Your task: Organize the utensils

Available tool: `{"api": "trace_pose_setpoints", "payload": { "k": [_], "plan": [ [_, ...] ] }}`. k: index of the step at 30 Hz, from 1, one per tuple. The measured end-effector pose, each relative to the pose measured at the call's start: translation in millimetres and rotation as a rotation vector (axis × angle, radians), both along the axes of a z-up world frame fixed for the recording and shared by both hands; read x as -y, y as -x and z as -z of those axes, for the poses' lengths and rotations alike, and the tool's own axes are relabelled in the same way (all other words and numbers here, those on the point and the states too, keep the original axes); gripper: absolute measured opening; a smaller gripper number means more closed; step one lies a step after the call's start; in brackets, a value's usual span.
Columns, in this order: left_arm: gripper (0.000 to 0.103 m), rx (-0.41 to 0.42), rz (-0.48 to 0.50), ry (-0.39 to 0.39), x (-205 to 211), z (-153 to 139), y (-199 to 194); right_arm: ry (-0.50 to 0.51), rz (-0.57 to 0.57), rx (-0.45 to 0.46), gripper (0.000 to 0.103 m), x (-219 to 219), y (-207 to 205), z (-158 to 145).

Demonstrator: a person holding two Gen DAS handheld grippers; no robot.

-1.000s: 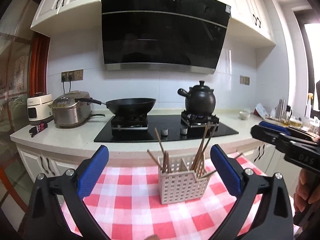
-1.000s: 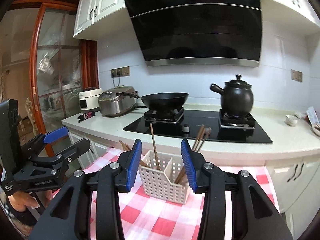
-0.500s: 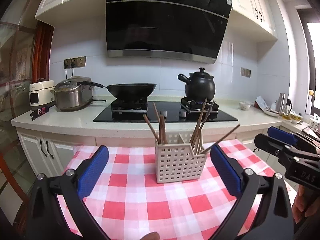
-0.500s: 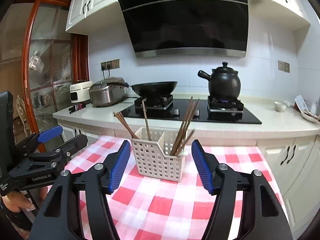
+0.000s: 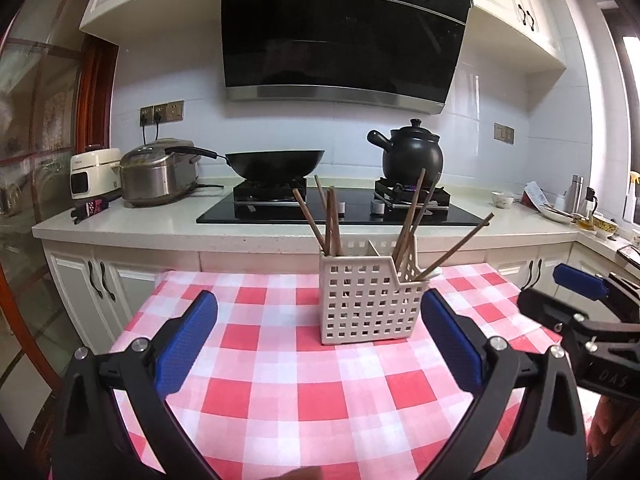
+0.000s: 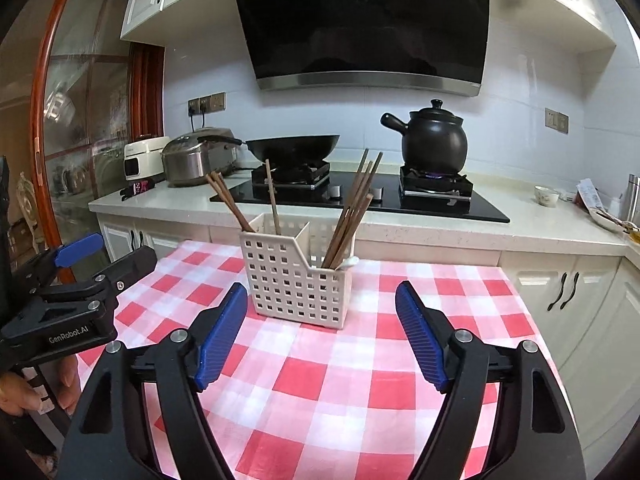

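Both my hand-held grippers, left and right, gape empty before the chopstick basket; my right jaws have just been opening. Next I must pick one stray chopstick.

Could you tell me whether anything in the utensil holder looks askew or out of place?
Yes. In the white utensil holder, most chopsticks stand fairly upright, but one chopstick in the right compartment leans far out over the lower right rim, nearly tipping out. A small white item sits there too; I cannot identify it.
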State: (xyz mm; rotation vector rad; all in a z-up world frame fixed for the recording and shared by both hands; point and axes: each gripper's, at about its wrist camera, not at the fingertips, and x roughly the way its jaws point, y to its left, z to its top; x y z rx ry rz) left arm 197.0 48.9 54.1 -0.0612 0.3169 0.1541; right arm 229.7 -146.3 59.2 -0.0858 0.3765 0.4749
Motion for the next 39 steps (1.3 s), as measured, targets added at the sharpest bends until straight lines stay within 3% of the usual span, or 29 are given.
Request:
{"api": "trace_pose_setpoints", "payload": {
  "k": [18,30,39],
  "plan": [
    [0.098,-0.028,0.073,0.043,-8.2,15.4,1.5,-0.012,-0.043,-0.034,0.076,7.4,-6.7,16.7],
    [0.098,-0.041,0.114,-0.020,1.4,19.8,6.8,-0.050,-0.093,-0.044,0.079,14.1,-5.9,13.6],
    [0.098,-0.033,0.111,-0.008,-0.9,18.8,9.7,-0.050,-0.083,-0.045,0.080,15.9,-6.2,13.0]
  ]
}}
